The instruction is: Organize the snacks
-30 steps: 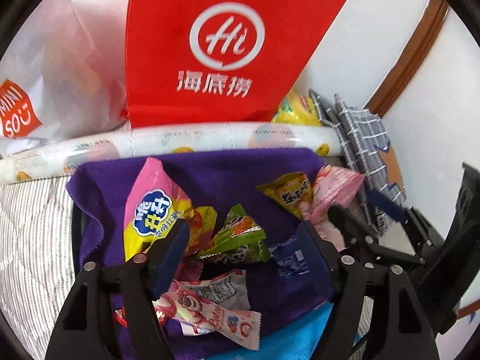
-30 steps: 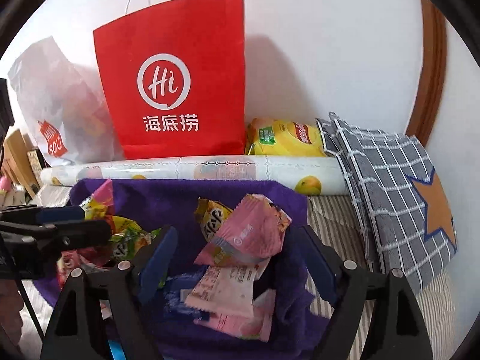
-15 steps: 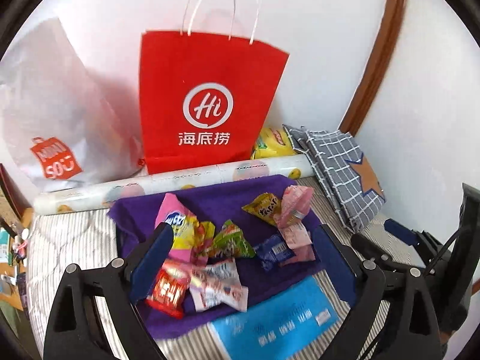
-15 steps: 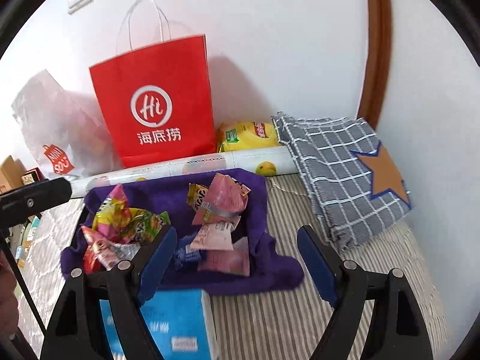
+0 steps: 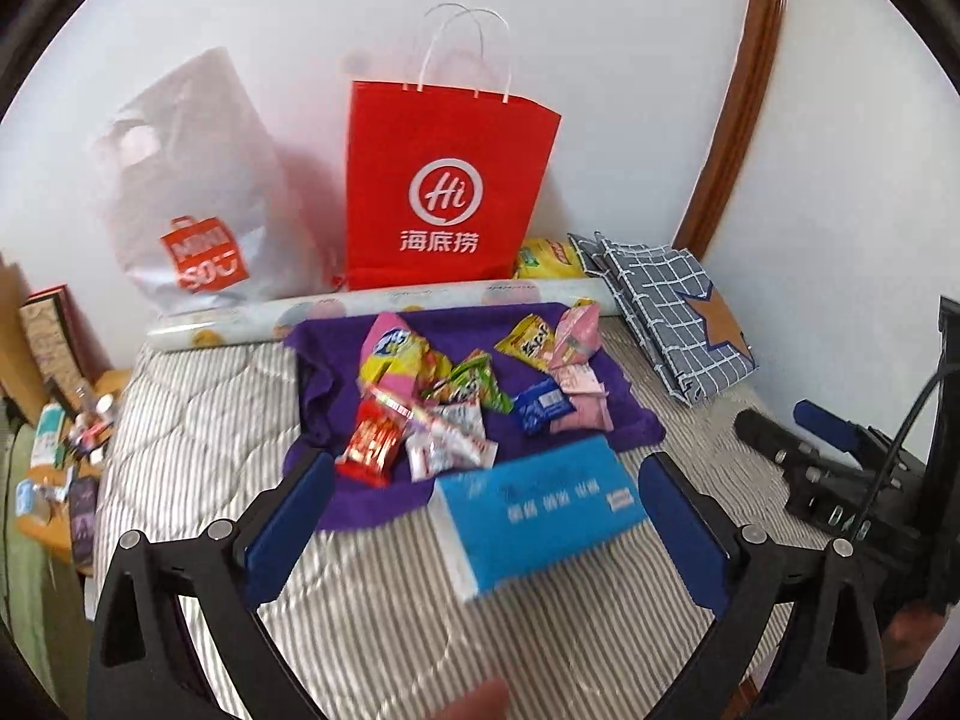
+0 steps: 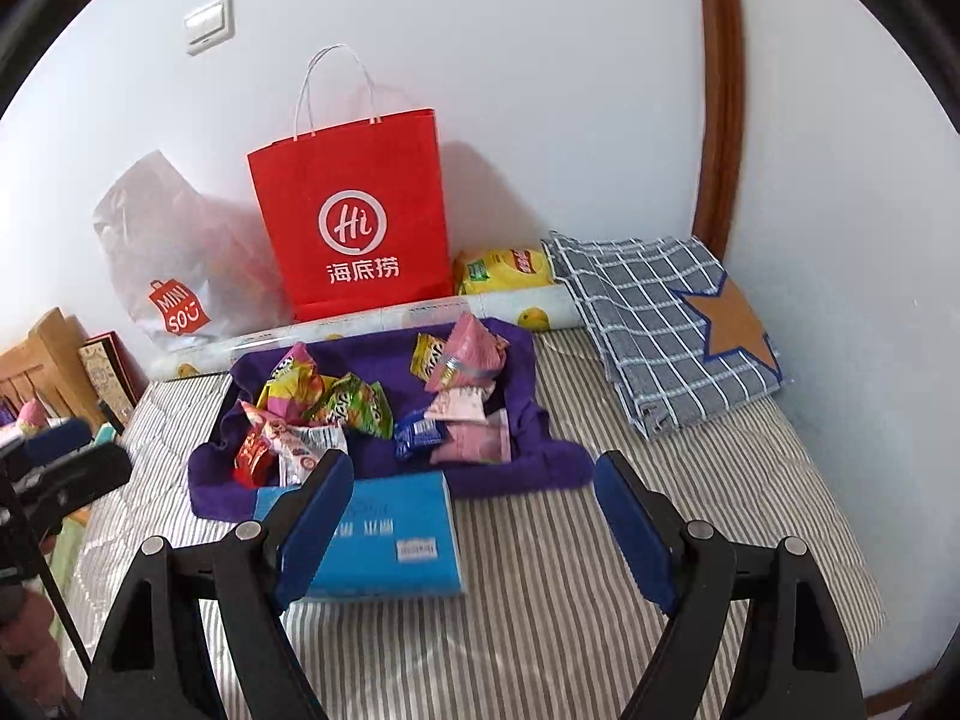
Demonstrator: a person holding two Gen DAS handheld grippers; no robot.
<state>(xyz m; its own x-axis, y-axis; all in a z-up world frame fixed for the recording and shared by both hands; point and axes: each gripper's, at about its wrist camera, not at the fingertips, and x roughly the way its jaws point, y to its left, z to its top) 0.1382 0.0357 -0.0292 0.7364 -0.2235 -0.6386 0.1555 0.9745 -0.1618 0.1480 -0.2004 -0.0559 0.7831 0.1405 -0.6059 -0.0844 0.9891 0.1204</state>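
Both grippers pulled back from snacks on purple cloth; left gripper opening wider, empty; right gripper parted, empty.

Both wrist cameras look forward and downward from above the near end of the bed, the left view from the left, the right from the right. Both share the purple cloth of snacks and the red bag at the far wall.

"Hi" in a white ring, with 海底捞 beneath, is printed on the red paper bag. "MINI SO" is read on the orange label of the white plastic bag.
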